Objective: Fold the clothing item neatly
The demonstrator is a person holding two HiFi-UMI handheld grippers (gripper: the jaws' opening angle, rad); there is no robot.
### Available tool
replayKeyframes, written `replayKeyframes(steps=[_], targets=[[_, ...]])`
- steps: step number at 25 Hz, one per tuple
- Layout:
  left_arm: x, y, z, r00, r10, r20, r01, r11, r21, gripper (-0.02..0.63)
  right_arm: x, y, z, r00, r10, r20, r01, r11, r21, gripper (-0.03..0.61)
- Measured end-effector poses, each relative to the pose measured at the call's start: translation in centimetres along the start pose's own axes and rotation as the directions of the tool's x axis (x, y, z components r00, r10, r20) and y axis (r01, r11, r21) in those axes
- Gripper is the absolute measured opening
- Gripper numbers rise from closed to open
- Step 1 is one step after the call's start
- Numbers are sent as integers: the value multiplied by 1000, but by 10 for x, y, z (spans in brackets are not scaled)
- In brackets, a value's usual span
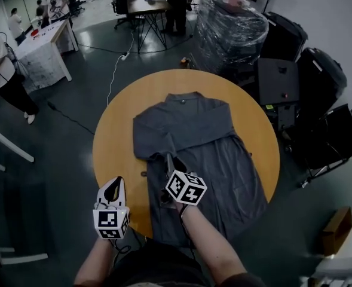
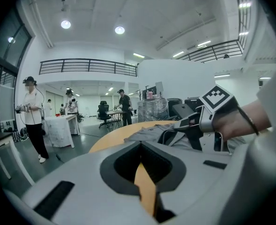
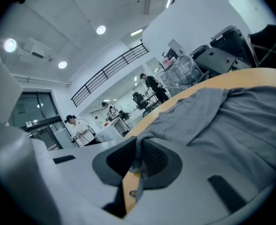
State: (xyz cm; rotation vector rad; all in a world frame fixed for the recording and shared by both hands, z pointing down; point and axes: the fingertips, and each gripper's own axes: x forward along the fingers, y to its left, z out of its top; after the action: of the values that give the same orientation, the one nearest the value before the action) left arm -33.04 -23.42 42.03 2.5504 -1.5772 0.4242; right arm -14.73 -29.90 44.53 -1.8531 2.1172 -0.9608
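Note:
A grey long-sleeved garment [image 1: 205,142] lies spread on the round orange table [image 1: 119,121], collar at the far side and hem hanging over the near edge. My right gripper [image 1: 168,159] is shut on a fold of the cloth at the garment's left side; in the right gripper view the grey fabric [image 3: 222,121] runs into the pinched jaws [image 3: 137,161]. My left gripper [image 1: 117,182] hovers over the table's near-left edge, off the garment, shut with nothing in it [image 2: 141,165]. From the left gripper view the right gripper [image 2: 194,123] shows on the cloth [image 2: 147,134].
Behind the table stand a plastic-wrapped pallet [image 1: 229,28] and black cases [image 1: 319,82]. A cardboard box [image 1: 336,229] sits on the floor at the right. A white desk [image 1: 44,52] and a standing person [image 1: 2,76] are at the far left.

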Motion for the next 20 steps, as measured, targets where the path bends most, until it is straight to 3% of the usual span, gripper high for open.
replayKeyframes(steps=[9, 15, 20], targets=[[31, -13, -3, 997, -76, 22, 76, 997, -33, 9, -9, -36, 24, 998, -67, -14, 64, 990, -129, 20], [54, -39, 11, 999, -42, 31, 43, 999, -10, 9, -10, -67, 80, 999, 43, -10, -44, 982, -185, 20], [76, -71, 18, 997, 68, 30, -67, 998, -21, 8, -15, -114, 123, 987, 163, -15, -162, 959, -234, 20]])
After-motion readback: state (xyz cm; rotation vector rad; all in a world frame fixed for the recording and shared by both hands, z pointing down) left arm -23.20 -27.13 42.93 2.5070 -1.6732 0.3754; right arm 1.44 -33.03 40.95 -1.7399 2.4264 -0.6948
